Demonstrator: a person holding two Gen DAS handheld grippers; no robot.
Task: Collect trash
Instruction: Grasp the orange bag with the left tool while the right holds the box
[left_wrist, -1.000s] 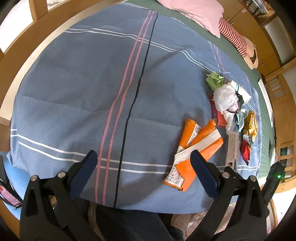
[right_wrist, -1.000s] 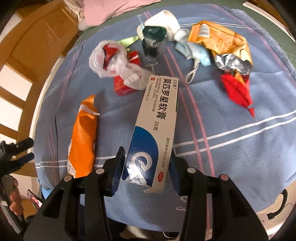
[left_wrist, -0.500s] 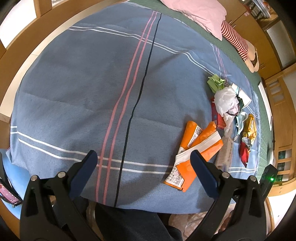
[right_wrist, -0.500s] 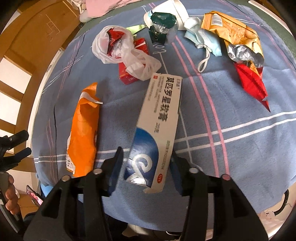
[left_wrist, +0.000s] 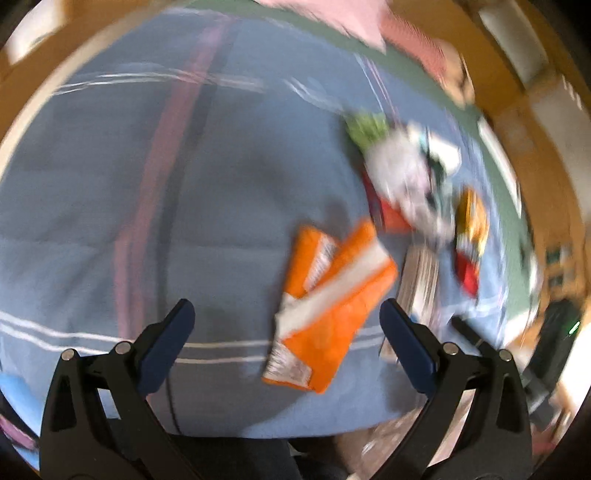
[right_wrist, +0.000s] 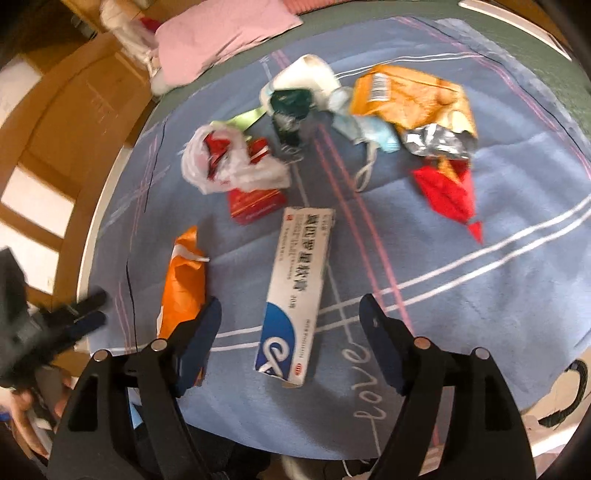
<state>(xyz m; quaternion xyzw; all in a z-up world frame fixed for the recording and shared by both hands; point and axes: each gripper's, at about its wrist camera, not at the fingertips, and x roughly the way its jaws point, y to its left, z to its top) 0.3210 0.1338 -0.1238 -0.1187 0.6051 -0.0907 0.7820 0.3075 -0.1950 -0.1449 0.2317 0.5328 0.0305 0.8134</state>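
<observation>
Right gripper fingers: spread wide, pads clear of everything. The jaws have just been opening, and the medicine box that sat clamped between them a second ago now lies flat on the blue blanket, low centre of the right wrist view, its blue-printed end toward the camera. The box remains between the fingers but untouched, so this reads as a release.

Left gripper fingers: also wide, nothing held. Its view is heavily blurred where the two earlier left frames were sharp; the whole scene has shifted across the frame, so this hand is on the move. The orange pouch now sits lower centre, nearly between the open fingers, where before it lay toward the right finger.

Remaining trash, largest to smallest, in the right wrist view:
- orange snack bag, upper right, crumpled, foil showing
- white plastic bag, centre left, lying over a red box
- red wrapper, right of centre
- blue face mask, upper centre, loop trailing down
- dark green crumpled item, upper centre; cannot tell what it is

No bin or bag is identifiable in either view. Judgement: nothing is gathered yet; the box is put back down, and the left gripper looks set to take the orange pouch.
</observation>
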